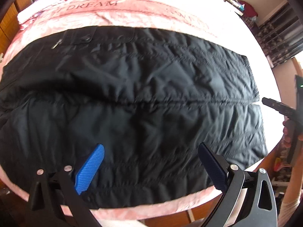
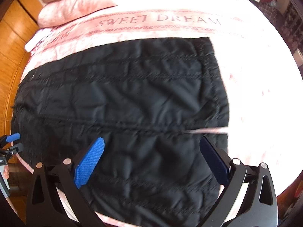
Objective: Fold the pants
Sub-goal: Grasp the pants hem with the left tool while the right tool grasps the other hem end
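Two tools hovering wide-jawed over black quilted pants (image 1: 132, 94), left tool (image 1: 151, 162) near the waist, right tool (image 2: 151, 158) near the hems, pink bed (image 2: 246, 75) lying beneath, pillows (image 2: 72, 3) resting beyond.

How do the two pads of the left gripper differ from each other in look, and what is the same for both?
On the left gripper, the left pad shows bright blue with its ribbed face lit. The right pad looks dark navy, in shadow, turned more edge-on. Both are long, sit on black fingers, stand wide apart, and hover over the black quilted pants on the pink bedspread, gripping nothing.
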